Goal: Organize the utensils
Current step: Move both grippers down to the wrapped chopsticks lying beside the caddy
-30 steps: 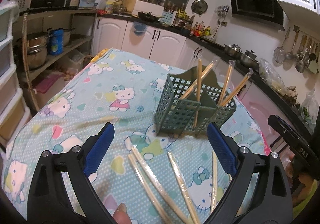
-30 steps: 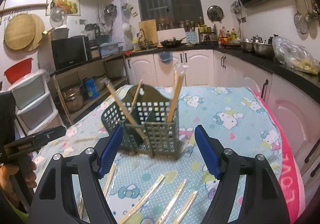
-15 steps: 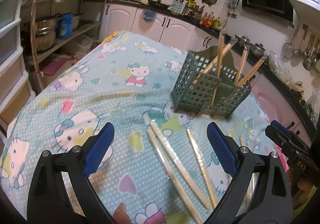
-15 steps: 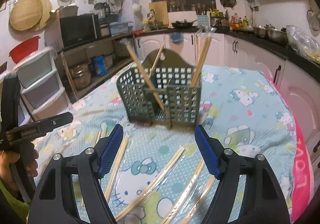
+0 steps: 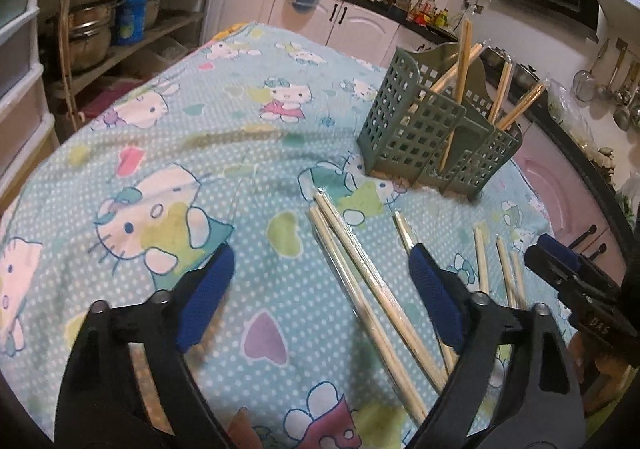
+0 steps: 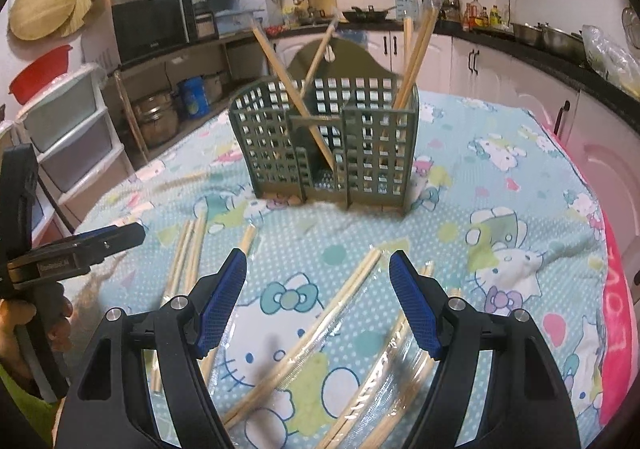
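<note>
A green slotted utensil caddy (image 5: 420,137) (image 6: 324,145) stands on the cartoon-cat tablecloth (image 5: 160,129), with several wrapped wooden chopsticks leaning upright in its compartments. More wrapped chopsticks lie loose on the cloth in front of it. My left gripper (image 5: 320,253) hovers low over one pair of chopsticks (image 5: 360,277); its jaws are closing, with the pair lying between them untouched. My right gripper (image 6: 317,257) is open above another wrapped chopstick (image 6: 320,325), its pads clear of it.
Further loose chopsticks lie at the left (image 6: 188,253) and right (image 6: 400,349) of the right view. A person's hand (image 6: 24,325) holds the other tool at the left edge. Shelves with pots (image 5: 92,33) and kitchen counters (image 6: 540,49) surround the table.
Both grippers have sunk toward the table and tipped downward, so the loose chopsticks now lie between the fingers. The left jaws have narrowed slightly. The caddy has not moved.
</note>
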